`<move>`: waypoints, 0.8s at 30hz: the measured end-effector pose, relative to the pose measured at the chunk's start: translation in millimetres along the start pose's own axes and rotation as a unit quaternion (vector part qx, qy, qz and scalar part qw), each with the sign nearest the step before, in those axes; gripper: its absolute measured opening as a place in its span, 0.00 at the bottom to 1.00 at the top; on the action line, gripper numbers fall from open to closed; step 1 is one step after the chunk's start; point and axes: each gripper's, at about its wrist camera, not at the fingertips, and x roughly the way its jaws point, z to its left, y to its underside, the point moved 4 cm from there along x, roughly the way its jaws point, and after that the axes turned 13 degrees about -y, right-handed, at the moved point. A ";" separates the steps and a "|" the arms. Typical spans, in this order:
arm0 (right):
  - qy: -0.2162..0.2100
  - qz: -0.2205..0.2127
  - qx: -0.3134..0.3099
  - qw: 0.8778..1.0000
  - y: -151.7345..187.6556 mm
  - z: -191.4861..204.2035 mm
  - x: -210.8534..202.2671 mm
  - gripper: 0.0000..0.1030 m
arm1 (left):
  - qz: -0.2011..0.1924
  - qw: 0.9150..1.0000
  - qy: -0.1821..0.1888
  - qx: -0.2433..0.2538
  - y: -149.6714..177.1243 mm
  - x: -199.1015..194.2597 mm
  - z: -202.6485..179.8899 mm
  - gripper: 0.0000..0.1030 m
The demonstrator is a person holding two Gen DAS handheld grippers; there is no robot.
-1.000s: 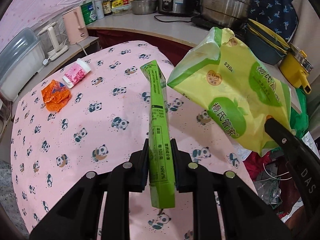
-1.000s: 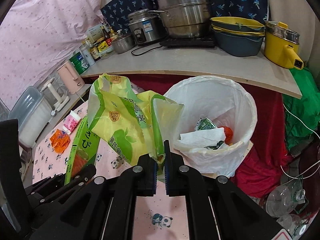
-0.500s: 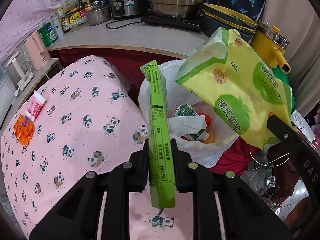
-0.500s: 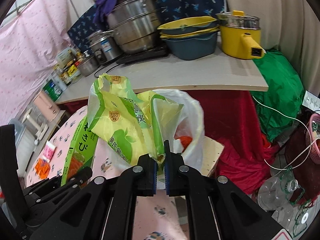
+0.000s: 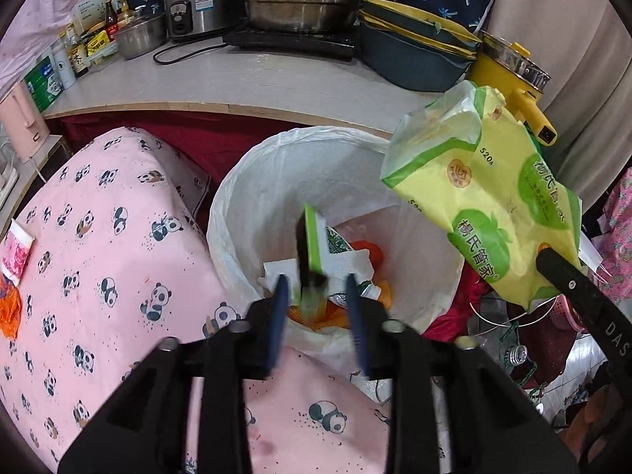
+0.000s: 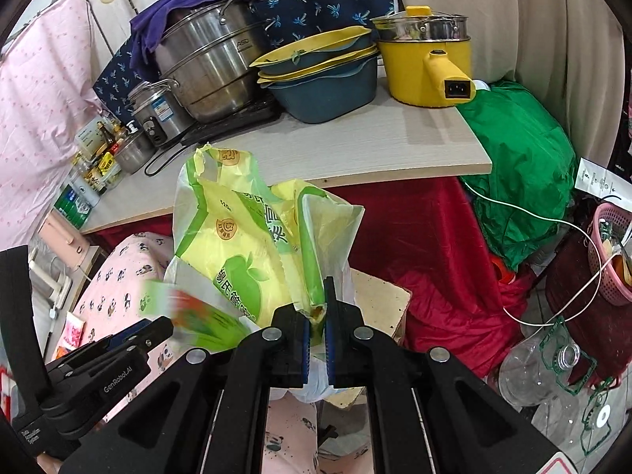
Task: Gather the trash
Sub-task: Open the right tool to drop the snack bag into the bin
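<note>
In the left wrist view my left gripper hangs over the white-lined trash bin. Its jaws are opening, and the green box has left the pads and drops, blurred, onto the paper and wrappers inside. The same box streaks past in the right wrist view, just ahead of the left gripper. My right gripper is shut on a corner of the yellow-green plastic bag. That bag hangs in the air at the bin's right side.
The pink panda tablecloth covers a table left of the bin, with an orange wrapper and a pink packet at its far left. Behind stands a counter with steel pots, blue basins and a yellow pot. Clear bottles lie on the floor at right.
Both grippers swung right, from above the table to above the bin. The left jaws, shut on the green box before, have parted and the box falls out. The right grip is unchanged.
</note>
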 end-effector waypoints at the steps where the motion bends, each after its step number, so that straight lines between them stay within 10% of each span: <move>1: 0.001 0.000 0.000 1.000 -1.1 -0.9 1.5 0.06 | -0.005 1.000 -0.003 -0.002 -1.1 -0.5 1.0 0.45; 14: -0.012 0.028 -0.037 0.999 -5.4 28.3 35.4 0.11 | -0.013 0.995 -0.043 -0.087 3.3 -8.1 54.6 0.64; 24: -0.027 0.021 -0.071 0.997 -8.8 69.8 45.9 0.42 | -0.022 0.989 -0.073 -0.126 10.4 -20.4 91.2 0.72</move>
